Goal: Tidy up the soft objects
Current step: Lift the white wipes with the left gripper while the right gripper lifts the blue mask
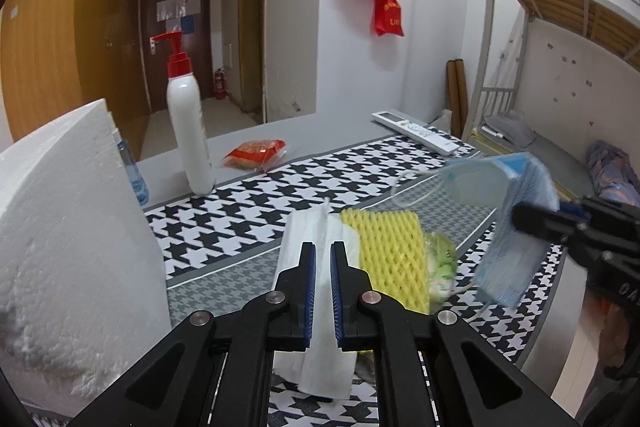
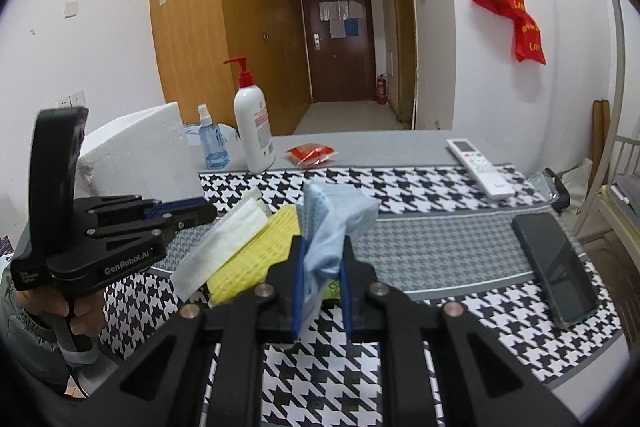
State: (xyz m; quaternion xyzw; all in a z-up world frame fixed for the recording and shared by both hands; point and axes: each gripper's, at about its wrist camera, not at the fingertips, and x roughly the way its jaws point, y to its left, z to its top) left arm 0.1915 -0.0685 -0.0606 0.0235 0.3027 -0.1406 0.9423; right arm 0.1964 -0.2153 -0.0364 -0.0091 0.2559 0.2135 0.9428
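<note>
My right gripper (image 2: pixel 322 259) is shut on a light blue face mask (image 2: pixel 334 223) and holds it above the table; the mask also shows in the left wrist view (image 1: pixel 508 223), hanging from the right gripper (image 1: pixel 520 217). Below lie a white folded tissue (image 1: pixel 320 267), a yellow foam net (image 1: pixel 390 255) and a green-printed soft packet (image 1: pixel 440 263), side by side on the houndstooth cloth. My left gripper (image 1: pixel 323 251) hovers over the tissue, jaws nearly closed with a narrow gap, nothing held. The tissue (image 2: pixel 224 243) and net (image 2: pixel 260 251) show left of the right gripper.
A white foam block (image 1: pixel 72 227) stands at the left. A pump bottle (image 1: pixel 190 131), a blue spray bottle (image 2: pixel 212 139), a red snack packet (image 1: pixel 256 153), a remote (image 2: pixel 478 167) and a phone (image 2: pixel 556 267) lie on the table (image 1: pixel 248 135).
</note>
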